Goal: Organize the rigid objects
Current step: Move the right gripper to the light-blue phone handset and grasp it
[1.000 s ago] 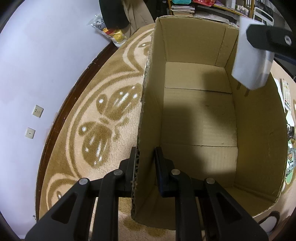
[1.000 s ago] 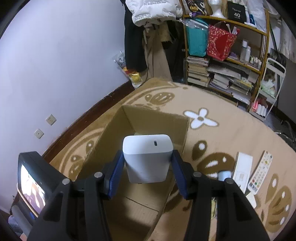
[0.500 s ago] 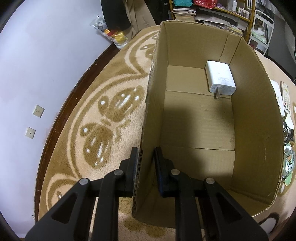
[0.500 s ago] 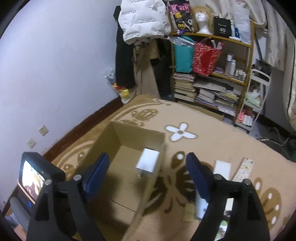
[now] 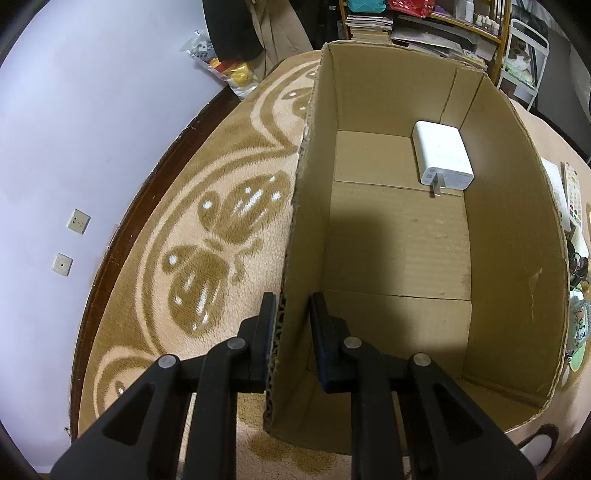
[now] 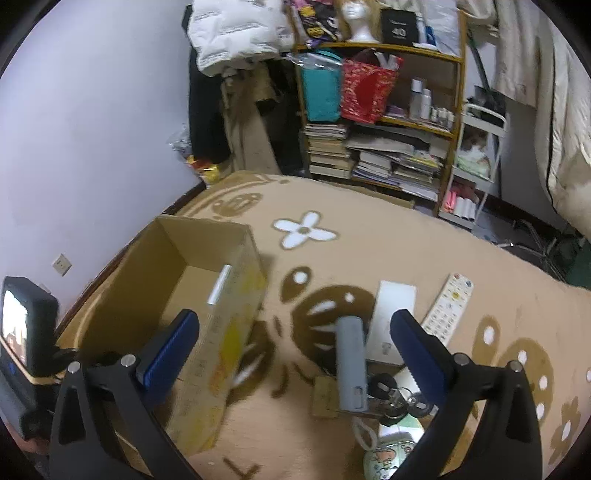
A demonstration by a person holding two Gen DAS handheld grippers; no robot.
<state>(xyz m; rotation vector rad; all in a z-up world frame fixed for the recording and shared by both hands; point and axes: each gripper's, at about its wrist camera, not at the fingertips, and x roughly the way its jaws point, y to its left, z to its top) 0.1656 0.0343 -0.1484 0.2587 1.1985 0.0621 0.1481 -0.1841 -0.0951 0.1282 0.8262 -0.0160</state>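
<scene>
Left gripper (image 5: 291,325): jaws closed on the near left wall of the open cardboard box (image 5: 517,236); a white plug-in charger (image 5: 441,157) lies flat on the box floor, far ahead and to the right. Right gripper (image 6: 293,341): jaws spread wide, empty. Between and just beyond its fingers on the rug (image 6: 369,236): grey cylindrical device (image 6: 351,365), white flat box (image 6: 391,317), remote control (image 6: 448,306).

Black box (image 6: 399,23) on top shelf: "40", faint; white plug-in charger block (image 5: 441,156): pale markings, unreadable; nothing else legible

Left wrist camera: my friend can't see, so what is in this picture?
The left claw pinches the wall of an open cardboard box that sits on a tan patterned rug. A white charger lies flat on the box floor, in the far corner.
</scene>
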